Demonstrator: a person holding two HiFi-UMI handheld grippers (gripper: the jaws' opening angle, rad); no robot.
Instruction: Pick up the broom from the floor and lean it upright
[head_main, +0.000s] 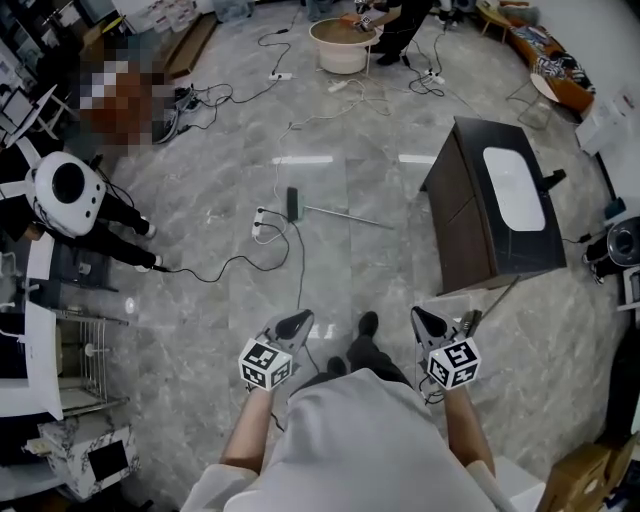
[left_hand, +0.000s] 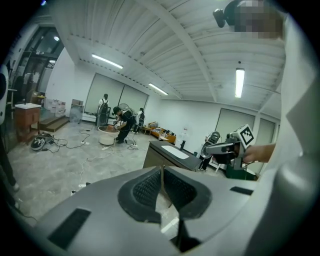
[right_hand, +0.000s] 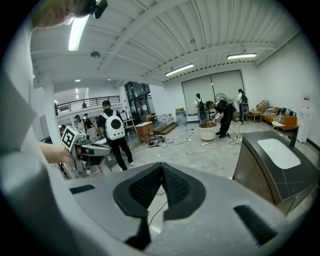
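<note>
Grey floor (head_main: 380, 275): broom (head_main: 330, 213) lies far ahead, cable (head_main: 301, 270) beside head. Left gripper (head_main: 299, 322), right gripper (head_main: 424, 318) jaws together, empty. Risk: snagging cable, thin handle slipping.

- Floor (head_main: 350, 280): bare grey tiles on the near side of the broom (head_main: 335, 214); open approach for either hand.
- Cabinet (head_main: 470, 230): dark, with a white basin on top; right of the broom, near its handle tip; closes that side.
- Power strip (head_main: 261, 223): just left of the broom's head.
- Cable (head_main: 301, 270): black, trails from there across the near floor.
- Person (head_main: 65, 190): white backpack, well left of the broom.
- Wire rack (head_main: 90, 350): left of the broom, nearer, well apart.
</note>
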